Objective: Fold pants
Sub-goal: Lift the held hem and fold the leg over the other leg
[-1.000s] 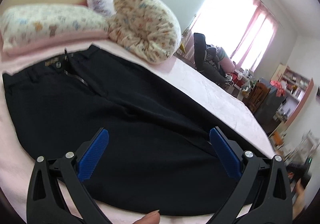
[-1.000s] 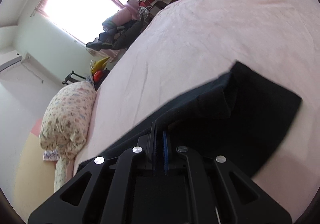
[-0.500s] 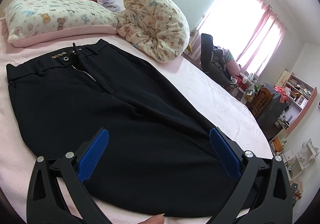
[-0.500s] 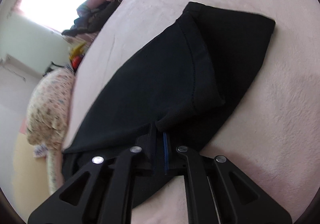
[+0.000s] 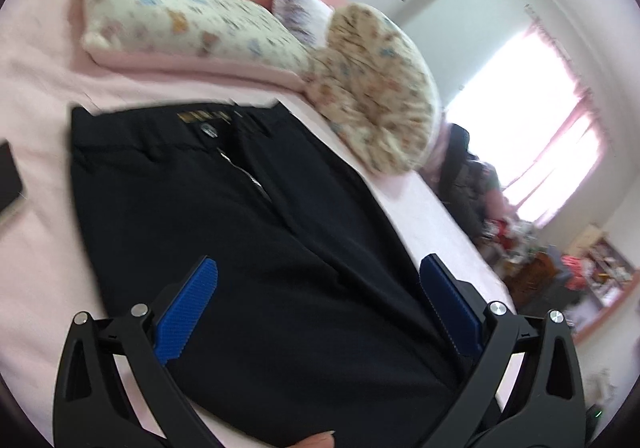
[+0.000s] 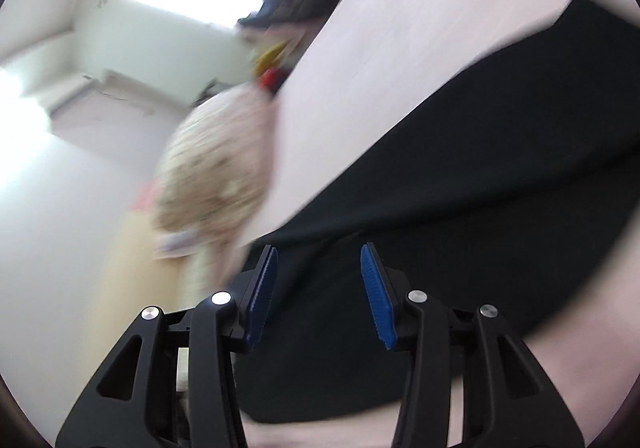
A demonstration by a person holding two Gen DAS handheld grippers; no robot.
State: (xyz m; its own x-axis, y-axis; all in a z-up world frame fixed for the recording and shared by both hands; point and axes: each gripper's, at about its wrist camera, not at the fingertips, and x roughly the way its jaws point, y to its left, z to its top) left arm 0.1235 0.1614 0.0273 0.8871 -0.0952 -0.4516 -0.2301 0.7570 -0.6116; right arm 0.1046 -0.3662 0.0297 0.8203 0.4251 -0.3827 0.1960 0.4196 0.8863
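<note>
Pink bedsheet [image 5: 36, 95] underlies everything; bright window at the far wall, both views motion-blurred.

Black pants [image 5: 248, 248] lie flat on the sheet, front up, waistband toward the pillows, button and open zipper showing at the top. They are spread wide and smooth, likely so that a clean lengthwise fold can be made. In the right wrist view the legs run off as a dark band across the bed [image 6: 500, 151], with one soft ridge in the cloth.

Left gripper [image 5: 320, 284]: jaws spread wide, blue pads apart, nothing between them, hovering over the thigh area. Wide stance suits taking a side seam or edge; no contact visible.

Right gripper [image 6: 318, 288]: jaws partly parted, no cloth pinched, held low over the leg fabric. Whether it touches the fabric cannot be told through the blur.

Outward: a long printed pillow [image 5: 188, 23] and a rounded printed cushion [image 5: 376, 87] sit just beyond the waistband, not touching it as far as I can tell. A dark flat object, possibly a phone [image 5: 8, 175], lies on the sheet at the left, apart from the pants.
</note>
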